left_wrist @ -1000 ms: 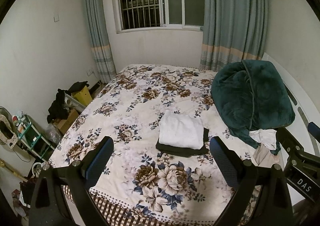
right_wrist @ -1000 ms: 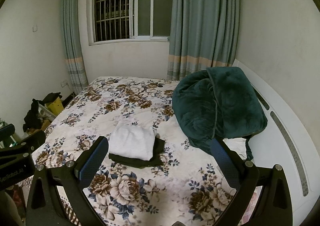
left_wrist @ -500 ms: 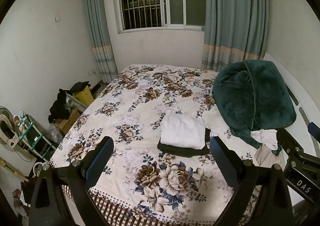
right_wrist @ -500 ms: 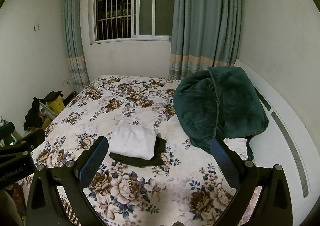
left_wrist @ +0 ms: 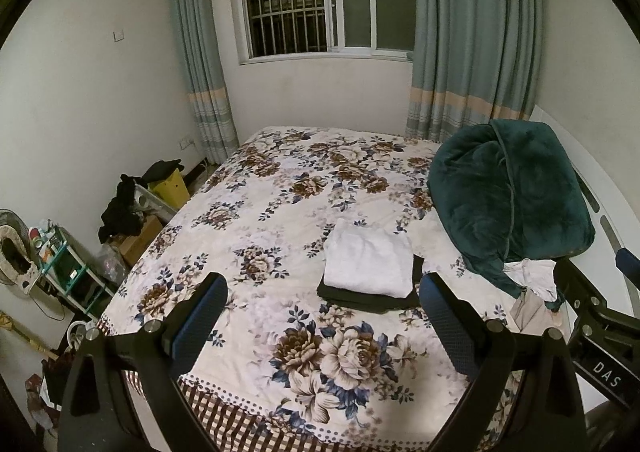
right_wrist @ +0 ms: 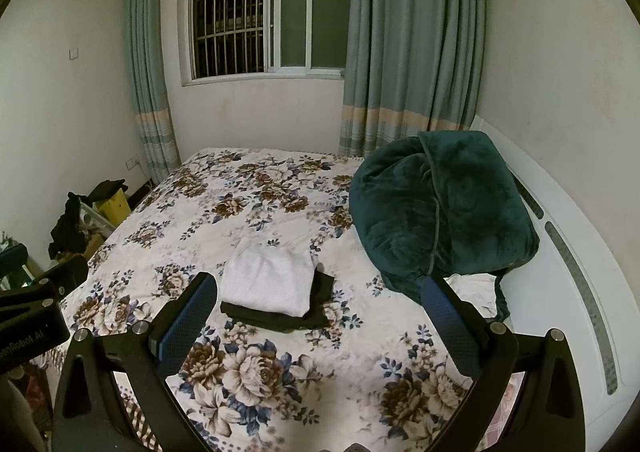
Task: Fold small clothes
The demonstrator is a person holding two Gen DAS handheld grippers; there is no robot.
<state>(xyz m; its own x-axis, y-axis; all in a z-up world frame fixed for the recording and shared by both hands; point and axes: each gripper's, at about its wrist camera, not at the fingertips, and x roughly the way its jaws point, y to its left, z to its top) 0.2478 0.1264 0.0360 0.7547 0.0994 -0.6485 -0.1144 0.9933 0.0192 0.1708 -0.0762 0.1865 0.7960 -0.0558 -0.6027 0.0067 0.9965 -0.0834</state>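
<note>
Clutter sits at the far left beside the bed: a small green shelf rack [left_wrist: 60, 264], cardboard boxes and a heap of black clothing [left_wrist: 120, 208] against the wall. Moving right, the left gripper [left_wrist: 322, 316] hangs above the near edge of the floral bedspread [left_wrist: 280, 188] with its blue-padded fingers spread wide and nothing between them. Just past it lies the finished work: a folded white towelling garment [left_wrist: 368, 262] stacked squarely on a folded black garment [left_wrist: 372, 298], mid-bed. Right again, the right gripper [right_wrist: 320, 316] is likewise spread and empty. Beyond the stack, a bulky dark green plush blanket [left_wrist: 508, 196] is heaped by the white headboard [right_wrist: 560, 252], and a crumpled pale garment [left_wrist: 532, 276] peeks from under its lower edge, touching it. That piece looks like the next one to fold. To do it well, I would reach with the right gripper, pinch a free edge rather than the bunched middle, draw it clear of the blanket without dragging the blanket along, and spread it flat on open bedspread well apart from the stack.
</note>
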